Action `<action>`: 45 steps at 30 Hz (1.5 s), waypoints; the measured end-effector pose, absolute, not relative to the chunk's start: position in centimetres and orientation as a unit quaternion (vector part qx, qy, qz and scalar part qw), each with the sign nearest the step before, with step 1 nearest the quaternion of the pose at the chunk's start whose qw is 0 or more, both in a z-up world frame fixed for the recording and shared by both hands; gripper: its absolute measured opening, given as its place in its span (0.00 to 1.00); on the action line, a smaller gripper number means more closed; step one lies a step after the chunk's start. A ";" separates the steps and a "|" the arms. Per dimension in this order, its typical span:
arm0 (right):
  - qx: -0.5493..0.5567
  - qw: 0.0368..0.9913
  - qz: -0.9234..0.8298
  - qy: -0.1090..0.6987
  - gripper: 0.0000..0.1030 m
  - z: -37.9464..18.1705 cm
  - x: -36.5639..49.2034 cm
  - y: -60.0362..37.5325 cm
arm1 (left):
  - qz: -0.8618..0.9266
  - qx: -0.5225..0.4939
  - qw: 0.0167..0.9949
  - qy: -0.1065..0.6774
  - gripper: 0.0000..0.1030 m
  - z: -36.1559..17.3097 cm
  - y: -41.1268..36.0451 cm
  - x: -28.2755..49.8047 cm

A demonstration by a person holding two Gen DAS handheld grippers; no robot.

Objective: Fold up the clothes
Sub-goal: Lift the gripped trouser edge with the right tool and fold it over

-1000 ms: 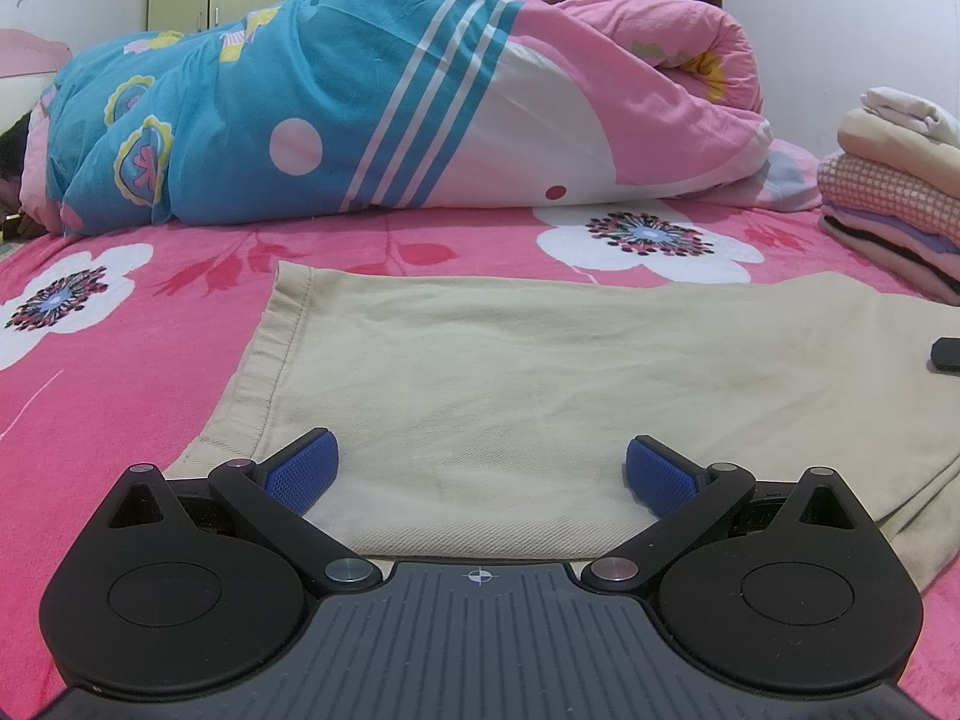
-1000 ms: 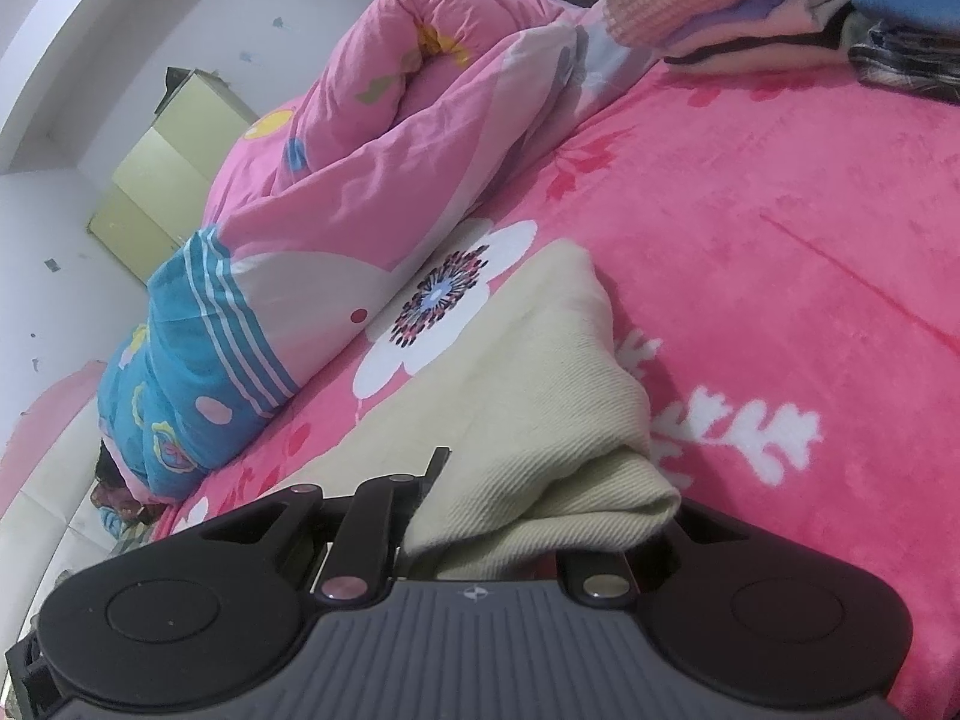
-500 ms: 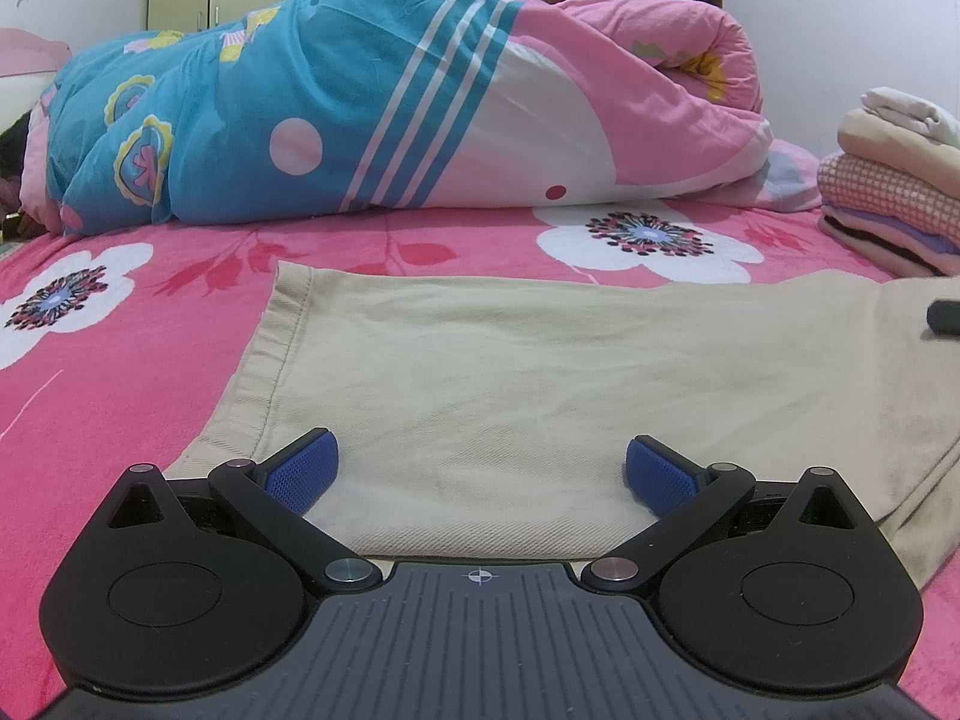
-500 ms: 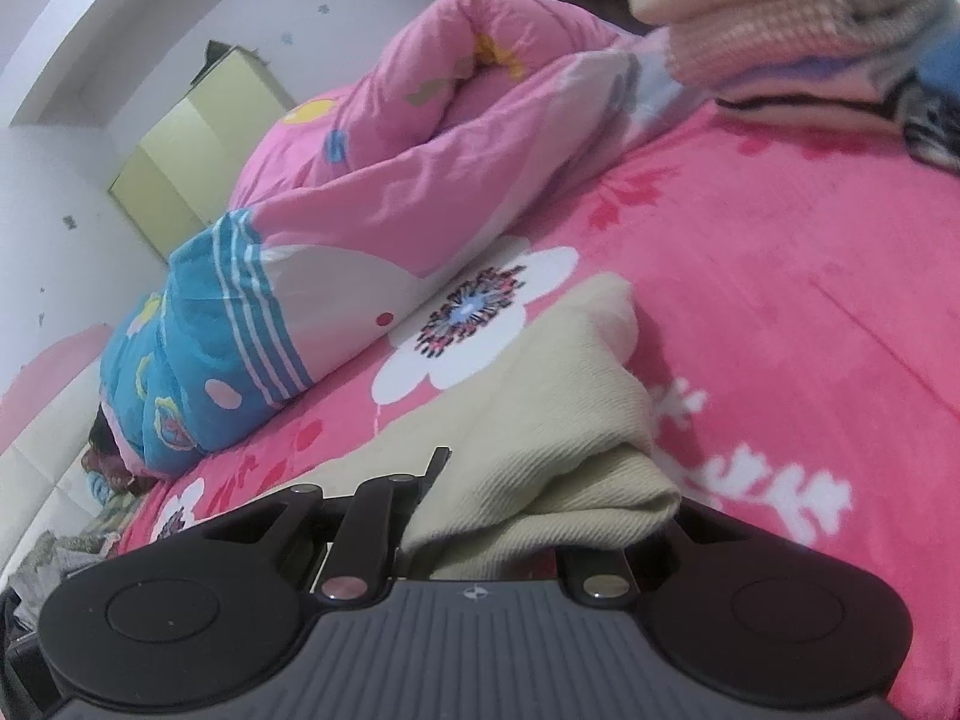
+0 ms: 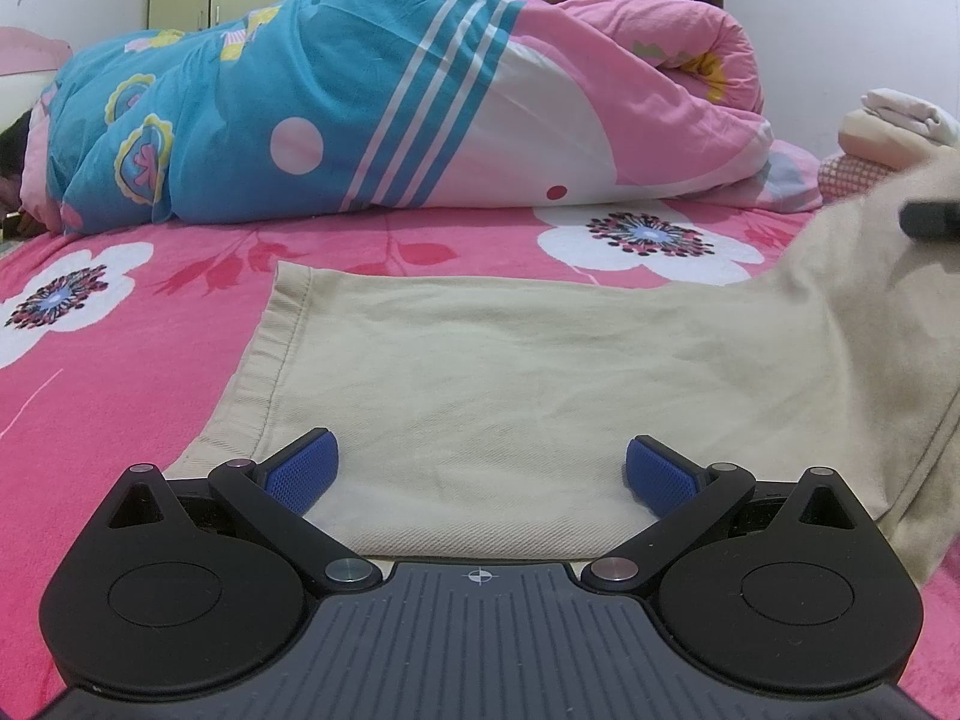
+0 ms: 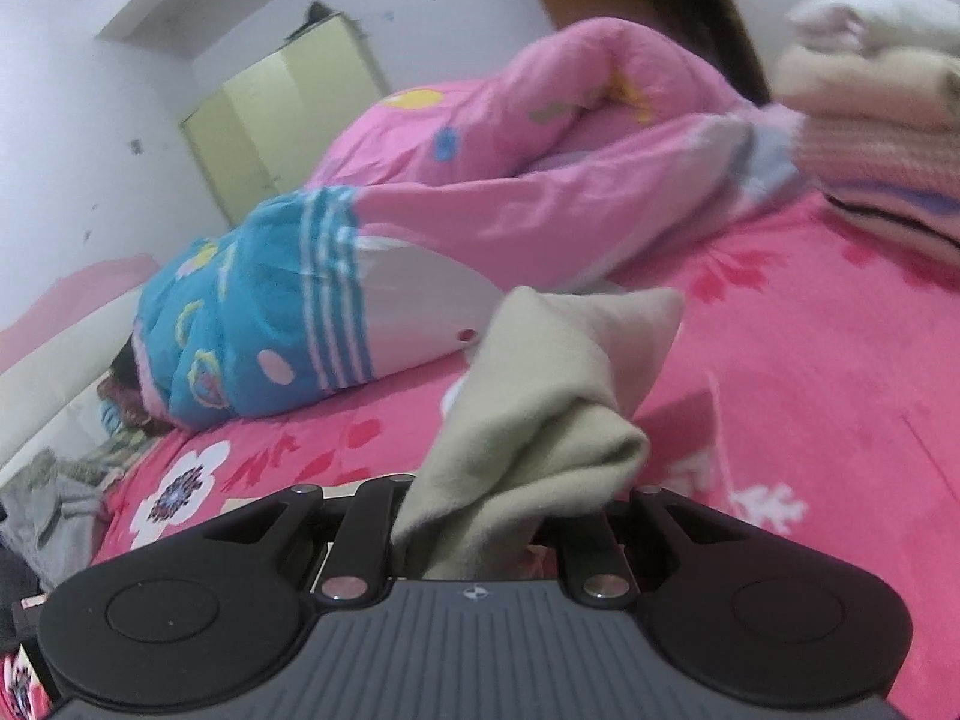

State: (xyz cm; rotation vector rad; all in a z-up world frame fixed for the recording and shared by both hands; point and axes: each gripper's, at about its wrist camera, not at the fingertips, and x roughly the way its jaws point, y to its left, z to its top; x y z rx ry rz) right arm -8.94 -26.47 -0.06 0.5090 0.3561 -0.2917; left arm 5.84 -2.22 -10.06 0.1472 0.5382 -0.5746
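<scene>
1. A beige garment (image 5: 510, 372) lay spread on a bed covered by a pink floral sheet (image 5: 120, 372), its hemmed edge towards the left of the left wrist view.
2. The left gripper (image 5: 480, 474) hung low over the near edge of that garment with its 2 blue pads (image 5: 303, 471) spread wide apart, nothing between them.
3. The right gripper (image 6: 474, 534) was pinching a bunched fold of the same beige garment (image 6: 540, 420); the cloth rose from between its black fingers and peaked above the sheet.
4. In the left wrist view the garment's right side was lifted off the bed, sloping up to the frame's right edge, where a dark blurred part of the other gripper showed.
5. A rolled quilt (image 5: 372, 108) in blue, white and pink lay across the far side of the bed.
6. A stack of folded clothes (image 6: 882, 114) sat on the bed at the right, beside the quilt's pink end.
7. The right wrist view was blurred.
</scene>
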 end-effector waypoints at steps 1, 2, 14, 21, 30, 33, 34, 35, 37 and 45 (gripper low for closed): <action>0.242 0.944 -0.137 0.175 0.17 0.2 -8.6 -26.1 | -0.280 0.071 0.921 0.262 1.00 -10.1 -2.2 5.8; 0.236 0.947 -0.131 0.175 0.17 0.5 -8.3 -25.8 | -0.280 0.071 0.921 0.262 1.00 -10.1 -2.2 5.9; 0.200 0.963 -0.049 0.177 0.17 2.2 -4.8 -21.7 | -0.280 0.071 0.921 0.262 1.00 -10.1 -2.2 5.9; 0.194 0.964 -0.009 0.184 0.17 2.2 -3.6 -19.7 | -0.278 0.067 0.922 0.259 1.00 -10.1 -2.0 5.8; 0.175 0.964 0.038 0.195 0.16 1.9 -1.6 -17.3 | -0.286 -0.027 0.929 0.234 1.00 -9.0 1.9 4.9; 0.159 0.965 0.060 0.199 0.16 1.7 -0.8 -16.1 | -0.291 -0.054 0.928 0.226 0.99 -8.7 3.4 4.5; 0.150 0.966 0.070 0.200 0.16 1.6 -0.4 -15.5 | -0.294 -0.063 0.926 0.226 0.98 -8.7 3.8 4.3; 0.140 0.966 0.078 0.202 0.15 1.4 -0.1 -14.9 | -0.297 -0.073 0.925 0.226 0.98 -8.6 4.3 4.2; 0.121 0.966 0.092 0.208 0.15 1.1 0.5 -13.8 | -0.303 -0.091 0.921 0.227 0.95 -8.5 5.1 4.1; 0.056 0.964 0.125 0.229 0.14 0.1 2.6 -10.6 | -0.280 -0.122 0.922 0.239 0.75 -8.7 9.0 4.0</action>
